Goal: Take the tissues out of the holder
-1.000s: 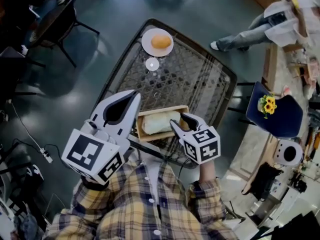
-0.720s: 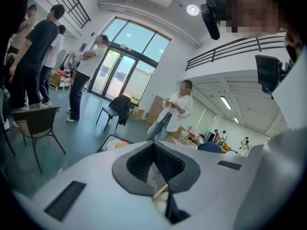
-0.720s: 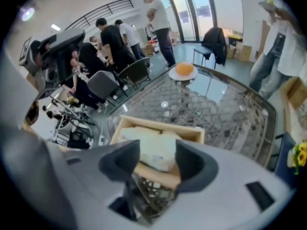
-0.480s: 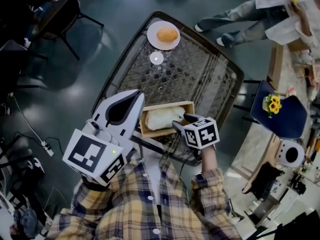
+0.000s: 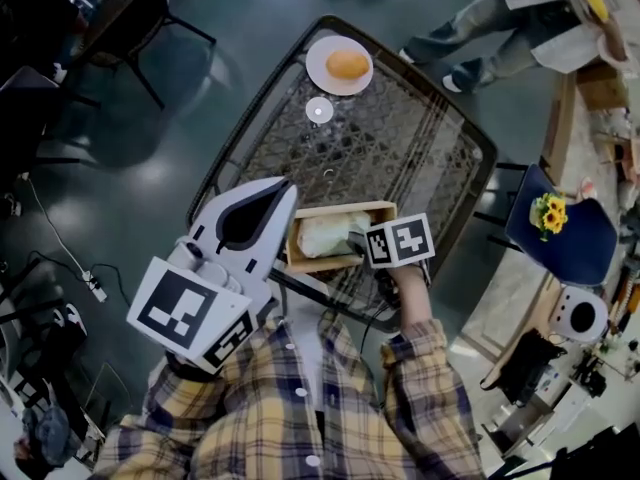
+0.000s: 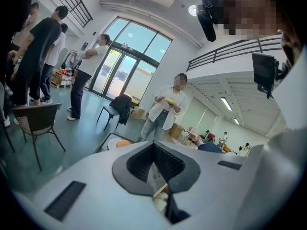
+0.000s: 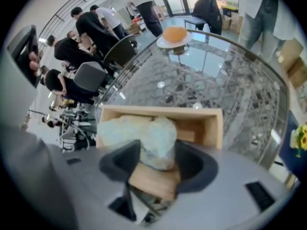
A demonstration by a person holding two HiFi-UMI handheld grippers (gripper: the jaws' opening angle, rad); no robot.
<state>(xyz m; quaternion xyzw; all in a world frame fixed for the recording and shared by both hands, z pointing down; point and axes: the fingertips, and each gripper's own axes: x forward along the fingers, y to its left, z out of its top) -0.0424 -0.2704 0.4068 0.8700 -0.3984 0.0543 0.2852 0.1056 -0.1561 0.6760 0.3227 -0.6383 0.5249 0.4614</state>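
R gripper [image 7: 157,152] jaws wide, straddling one end of the tissues [image 7: 139,131] – they lie in the wooden holder [image 7: 211,123] on the table [image 5: 420,168], prob. lined up to pinch & lift. L gripper [image 5: 285,188] closed, empty – beside holder, maybe to steady it.

You're in a big open hall, lobby-like: tall glass doors [image 6: 120,71], mezzanine railing [image 6: 240,49], shiny dark floor [image 5: 150,168], people [image 6: 168,104] standing around, loose chairs [image 6: 36,121], café-style glass tabletop [image 5: 400,148], cardboard boxes [image 6: 173,131].
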